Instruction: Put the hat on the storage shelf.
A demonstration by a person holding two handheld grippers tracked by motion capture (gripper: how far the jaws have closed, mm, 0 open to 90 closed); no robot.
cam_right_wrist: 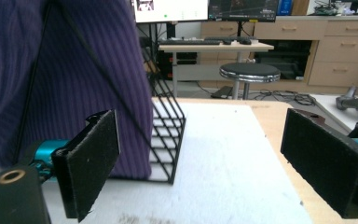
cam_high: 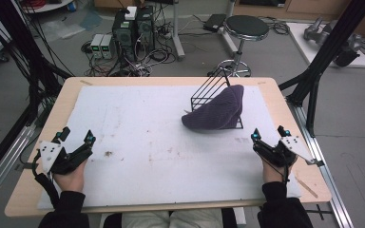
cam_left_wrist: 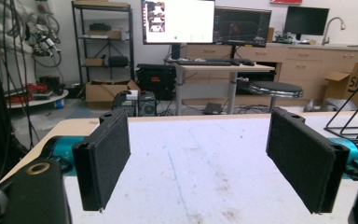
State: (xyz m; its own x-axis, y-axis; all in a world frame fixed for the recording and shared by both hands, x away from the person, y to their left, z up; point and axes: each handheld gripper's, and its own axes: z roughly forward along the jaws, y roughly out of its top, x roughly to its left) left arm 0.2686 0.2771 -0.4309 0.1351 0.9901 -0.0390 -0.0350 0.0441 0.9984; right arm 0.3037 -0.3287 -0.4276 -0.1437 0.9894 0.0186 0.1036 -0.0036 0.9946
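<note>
Both tools sit low at the near corners of the counter point(cam_high: 123, 85). The left tool point(cam_high: 77, 136) is spread wide, gripping nothing. The right tool point(cam_high: 269, 133) is just as wide, also bare. The purple cloth point(cam_high: 217, 111) drapes over the black wire rack point(cam_high: 208, 92) toward the far right, near the right tool but apart.

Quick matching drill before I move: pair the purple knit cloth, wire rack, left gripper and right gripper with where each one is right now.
1. purple knit cloth
2. wire rack
3. left gripper
4. right gripper

A. open, near the table's left edge
B. open, nearest the cloth
C. draped over the rack
D. standing on the white mat, right of centre

Pairs: 1-C, 2-D, 3-A, 4-B
</note>
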